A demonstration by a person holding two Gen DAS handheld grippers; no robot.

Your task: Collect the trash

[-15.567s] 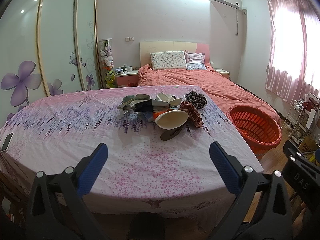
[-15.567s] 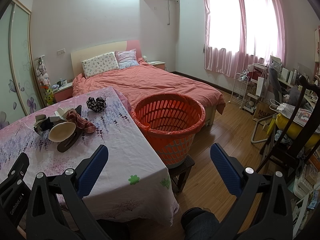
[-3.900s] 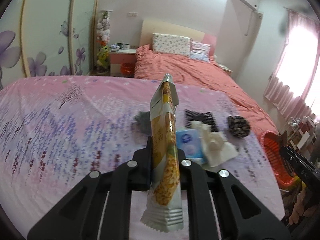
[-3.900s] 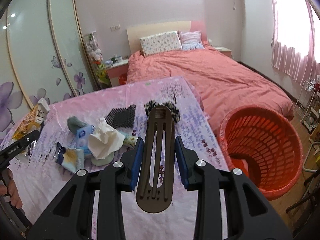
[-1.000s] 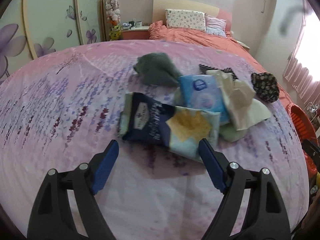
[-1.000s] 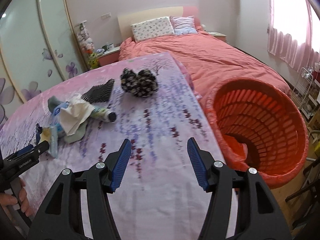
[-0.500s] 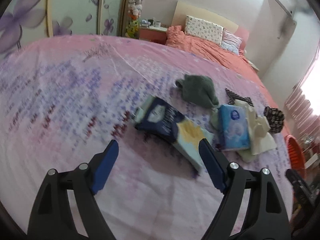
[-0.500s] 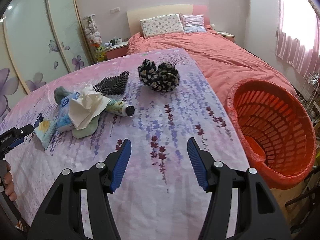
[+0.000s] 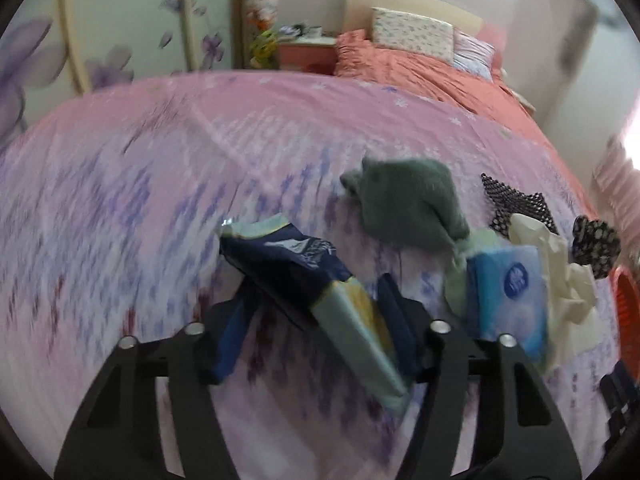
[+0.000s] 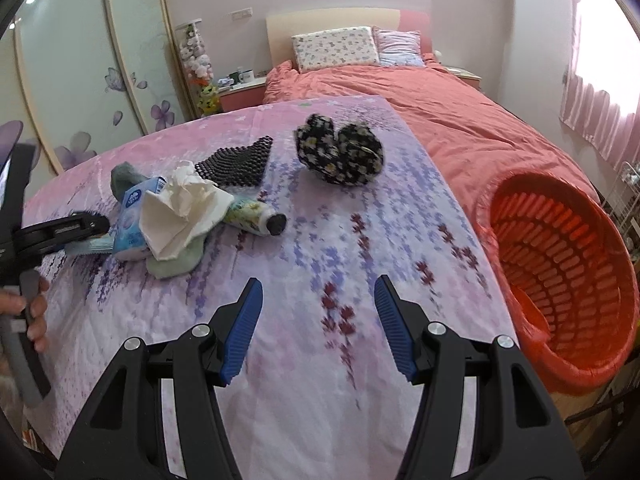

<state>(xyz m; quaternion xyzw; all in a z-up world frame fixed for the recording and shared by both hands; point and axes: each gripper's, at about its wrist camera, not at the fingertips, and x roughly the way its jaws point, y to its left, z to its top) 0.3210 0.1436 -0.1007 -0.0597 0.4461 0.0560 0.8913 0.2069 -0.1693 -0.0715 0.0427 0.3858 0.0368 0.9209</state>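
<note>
A dark blue and pale green snack wrapper [image 9: 320, 280] lies tilted between the fingers of my left gripper [image 9: 316, 332], which is open around it, jaws partly closed and the view blurred. Beside it lie a blue tissue pack [image 9: 508, 292], crumpled white paper [image 9: 560, 264] and a grey-green cloth [image 9: 408, 204]. My right gripper [image 10: 320, 328] is open and empty above the flowered tablecloth [image 10: 360, 360]. In the right wrist view the pile shows the paper [image 10: 184, 208], a tube [image 10: 256, 216] and the left gripper [image 10: 76, 224]. The orange basket [image 10: 560, 272] stands to the right.
A black mesh piece [image 10: 236, 164] and a black flowered cloth [image 10: 340, 152] lie farther back on the table. A bed with an orange cover [image 10: 440, 96] stands behind. Wardrobe doors [image 10: 80, 60] line the left wall.
My left gripper has moved forward onto the blue wrapper and its jaws have narrowed around it. My right gripper has shifted slightly toward the table and stays open.
</note>
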